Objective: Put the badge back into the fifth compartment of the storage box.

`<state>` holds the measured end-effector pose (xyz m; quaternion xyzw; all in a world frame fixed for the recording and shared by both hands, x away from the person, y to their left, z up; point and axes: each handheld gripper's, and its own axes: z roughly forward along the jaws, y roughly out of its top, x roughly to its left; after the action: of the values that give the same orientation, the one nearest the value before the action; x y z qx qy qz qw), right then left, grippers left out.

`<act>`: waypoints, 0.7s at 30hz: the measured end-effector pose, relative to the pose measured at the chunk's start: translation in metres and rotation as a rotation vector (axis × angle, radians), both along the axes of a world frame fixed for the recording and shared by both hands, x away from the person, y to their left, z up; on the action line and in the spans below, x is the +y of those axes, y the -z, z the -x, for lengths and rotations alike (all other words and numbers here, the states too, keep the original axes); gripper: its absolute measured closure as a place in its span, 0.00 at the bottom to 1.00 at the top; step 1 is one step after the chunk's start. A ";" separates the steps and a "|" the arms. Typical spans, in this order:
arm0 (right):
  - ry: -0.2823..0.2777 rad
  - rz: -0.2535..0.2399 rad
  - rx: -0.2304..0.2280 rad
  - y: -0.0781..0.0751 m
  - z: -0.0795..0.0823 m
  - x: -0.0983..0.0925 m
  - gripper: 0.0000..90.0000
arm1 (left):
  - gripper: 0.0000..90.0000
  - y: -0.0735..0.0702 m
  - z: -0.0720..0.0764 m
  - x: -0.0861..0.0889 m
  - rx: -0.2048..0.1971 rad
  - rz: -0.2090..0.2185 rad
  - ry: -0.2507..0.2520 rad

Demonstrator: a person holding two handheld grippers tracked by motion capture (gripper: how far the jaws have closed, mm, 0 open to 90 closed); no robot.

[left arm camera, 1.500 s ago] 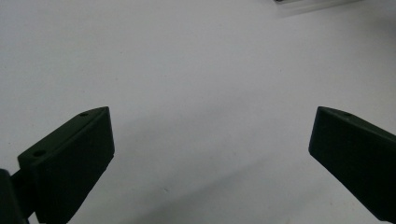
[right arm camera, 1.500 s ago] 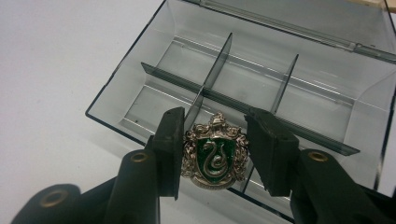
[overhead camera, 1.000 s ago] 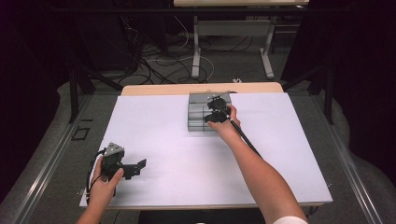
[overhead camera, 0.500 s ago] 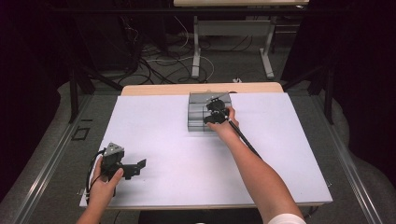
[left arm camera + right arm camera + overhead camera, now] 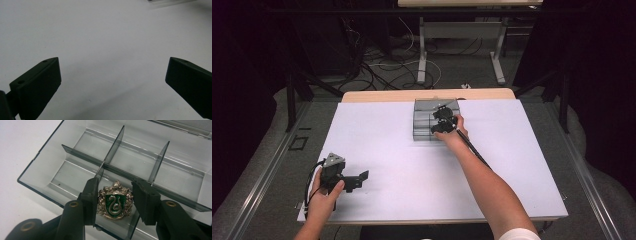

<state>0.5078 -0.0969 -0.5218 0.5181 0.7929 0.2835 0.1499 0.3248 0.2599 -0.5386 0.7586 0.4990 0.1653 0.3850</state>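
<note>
A metal crest badge, green with a silver snake, sits between the jaws of my right gripper. Both pads touch its sides, and the jaws have just been opening by a hair. I hold it low over a front compartment of a clear grey divided box. In the high view the right gripper hovers over this box at the far middle of the white table. My left gripper rests near the front left corner, its jaws wide apart with nothing between them.
The box's thin dividers stand upright around the badge, and its open lid lies at the far side. A wooden strip runs along the table's far edge. Cables and desk legs are on the floor beyond.
The right gripper has shifted very slightly over the box. The left hand and its gripper have stayed where they were.
</note>
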 end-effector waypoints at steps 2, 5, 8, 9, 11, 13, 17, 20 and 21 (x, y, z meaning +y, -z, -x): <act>0.009 -0.009 -0.006 -0.001 0.000 0.000 0.58 | 0.00 0.001 0.000 0.000 -0.007 0.004 -0.006; 0.001 -0.007 -0.013 -0.003 0.002 -0.001 0.57 | 0.00 0.001 -0.001 -0.001 -0.002 0.001 -0.003; 0.010 -0.013 -0.020 -0.005 0.003 -0.001 0.54 | 0.00 0.001 -0.002 -0.001 0.003 0.001 -0.004; 0.003 -0.014 -0.020 -0.006 0.004 -0.002 0.53 | 0.00 0.001 -0.002 -0.001 0.001 0.003 -0.008; 0.017 -0.027 -0.016 -0.007 0.004 -0.002 0.50 | 0.00 0.002 -0.002 -0.001 -0.005 0.002 -0.006; 0.005 -0.013 -0.024 -0.007 0.005 -0.004 0.48 | 0.00 0.002 -0.002 -0.002 -0.003 0.004 -0.008; -0.001 -0.013 -0.035 -0.009 0.006 -0.005 0.41 | 0.00 0.002 -0.002 -0.002 0.012 -0.011 0.007; -0.001 -0.030 -0.046 -0.011 0.008 -0.007 0.39 | 0.00 0.003 -0.003 -0.003 0.003 -0.008 0.002; -0.001 -0.033 -0.049 -0.013 0.009 -0.007 0.38 | 0.00 0.003 -0.003 -0.003 0.003 -0.007 0.002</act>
<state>0.4992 -0.1041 -0.5093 0.5129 0.7845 0.3093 0.1605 0.3276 0.2568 -0.5412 0.7607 0.4984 0.1654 0.3816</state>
